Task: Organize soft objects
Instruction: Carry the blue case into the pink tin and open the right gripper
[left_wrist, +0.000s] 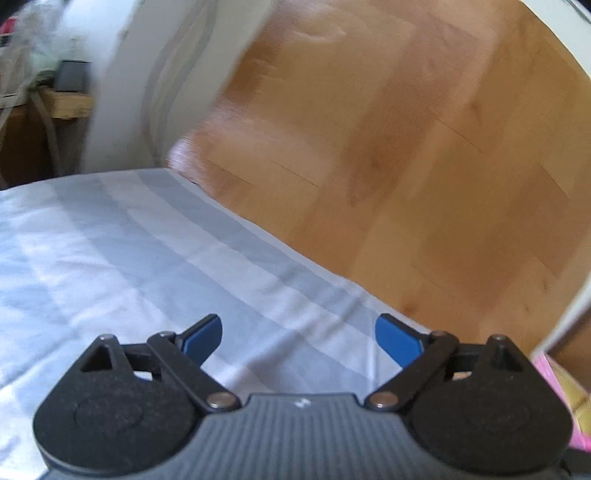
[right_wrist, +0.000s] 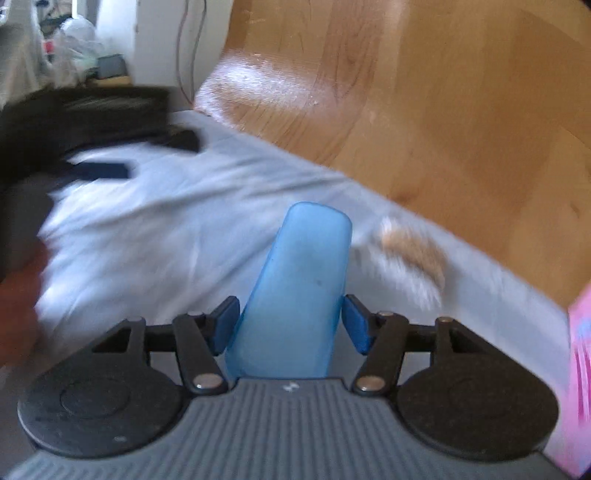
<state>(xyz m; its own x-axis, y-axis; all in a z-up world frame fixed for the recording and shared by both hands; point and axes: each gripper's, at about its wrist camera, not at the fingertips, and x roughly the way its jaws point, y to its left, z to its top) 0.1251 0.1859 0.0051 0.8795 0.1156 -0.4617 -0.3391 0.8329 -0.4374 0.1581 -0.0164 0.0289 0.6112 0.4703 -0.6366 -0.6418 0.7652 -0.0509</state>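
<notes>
My right gripper (right_wrist: 290, 323) is shut on a translucent blue soft case (right_wrist: 295, 280) that sticks forward between its blue pads, above the pale blue striped bedsheet (right_wrist: 184, 229). A blurred furry tan-and-white object (right_wrist: 413, 254) lies on the sheet just right of the case. My left gripper (left_wrist: 298, 339) is open and empty, hovering over the bedsheet (left_wrist: 129, 258) near the bed's edge. It also shows blurred at the left of the right wrist view (right_wrist: 99, 171).
A wooden floor (left_wrist: 406, 147) lies beyond the bed edge. A pink object (right_wrist: 580, 369) sits at the far right; it also shows in the left wrist view (left_wrist: 550, 369). A white wall with cables (right_wrist: 184, 55) and a cluttered shelf (left_wrist: 55, 85) stand at the back left.
</notes>
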